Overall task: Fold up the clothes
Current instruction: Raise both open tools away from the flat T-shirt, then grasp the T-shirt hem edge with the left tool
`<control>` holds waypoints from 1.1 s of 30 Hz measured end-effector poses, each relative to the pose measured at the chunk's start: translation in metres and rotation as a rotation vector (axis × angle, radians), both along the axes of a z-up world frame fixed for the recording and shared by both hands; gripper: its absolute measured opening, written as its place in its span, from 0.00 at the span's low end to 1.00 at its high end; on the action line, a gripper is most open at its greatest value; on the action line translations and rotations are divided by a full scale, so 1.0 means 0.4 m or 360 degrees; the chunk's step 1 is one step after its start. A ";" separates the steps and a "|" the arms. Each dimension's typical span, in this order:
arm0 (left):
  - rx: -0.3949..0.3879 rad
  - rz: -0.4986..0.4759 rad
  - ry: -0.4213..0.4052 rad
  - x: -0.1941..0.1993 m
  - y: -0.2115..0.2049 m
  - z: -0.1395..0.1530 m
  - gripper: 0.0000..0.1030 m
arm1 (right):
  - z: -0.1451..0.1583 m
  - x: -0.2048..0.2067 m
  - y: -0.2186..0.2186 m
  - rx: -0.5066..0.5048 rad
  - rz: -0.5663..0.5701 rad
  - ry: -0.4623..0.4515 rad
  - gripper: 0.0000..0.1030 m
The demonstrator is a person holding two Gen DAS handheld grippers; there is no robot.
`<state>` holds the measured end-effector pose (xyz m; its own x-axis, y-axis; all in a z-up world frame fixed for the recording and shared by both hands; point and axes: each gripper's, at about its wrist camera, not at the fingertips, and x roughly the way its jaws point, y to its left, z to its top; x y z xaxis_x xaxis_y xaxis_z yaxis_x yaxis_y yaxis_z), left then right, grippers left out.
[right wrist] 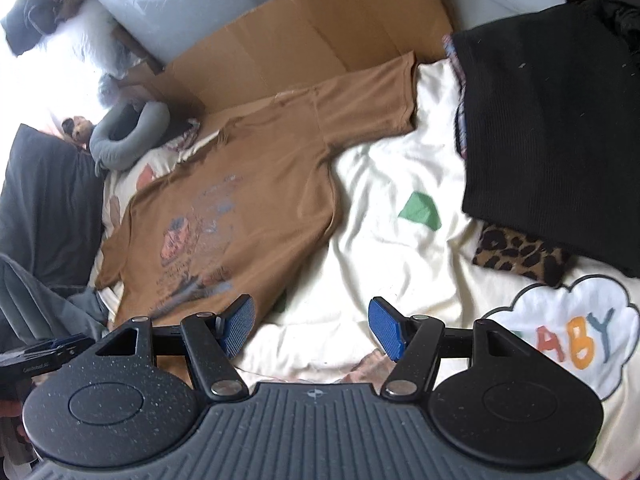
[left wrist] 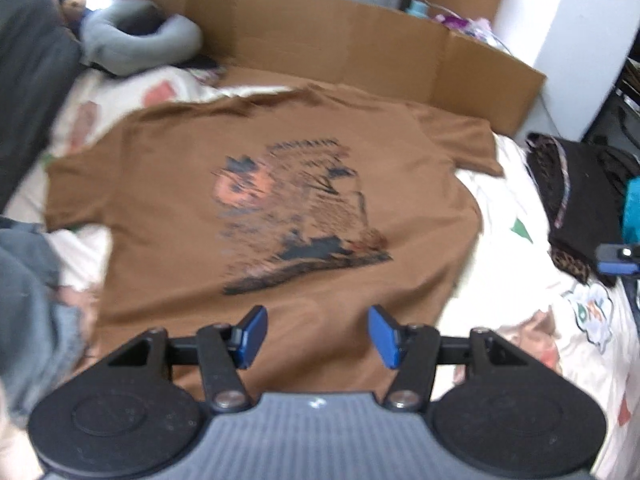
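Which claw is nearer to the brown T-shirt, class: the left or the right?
Left. The left claw hangs open directly over the brown T-shirt at its hem. The right claw is open over the cream blanket, off the shirt's side edge.

Daylight blown out upper left, probably window; soft motion blur; fisheye bending at edges.

**Around the bed**

A cream blanket (right wrist: 400, 264) with a green patch and a "BABY" cloud (right wrist: 568, 340) at 4 o'clock covers the bed. Flattened cardboard (left wrist: 360, 48) stands at 12 o'clock, a grey neck pillow (left wrist: 136, 40) at 10 o'clock, and a leopard-print item (right wrist: 520, 254) at 3 o'clock.
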<state>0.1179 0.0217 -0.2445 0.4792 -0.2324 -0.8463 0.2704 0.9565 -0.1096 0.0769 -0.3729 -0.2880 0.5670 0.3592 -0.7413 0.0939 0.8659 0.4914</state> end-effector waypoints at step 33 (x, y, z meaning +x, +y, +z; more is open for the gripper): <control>-0.0050 -0.0357 0.0037 0.039 -0.096 -0.212 0.04 | -0.164 0.135 0.188 -0.0071 0.0336 0.0033 0.67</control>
<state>0.1335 -0.0169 -0.3292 0.3931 -0.3572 -0.8473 0.4727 0.8689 -0.1470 0.1309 -0.2979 -0.3537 0.4673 0.4351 -0.7696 -0.0822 0.8881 0.4522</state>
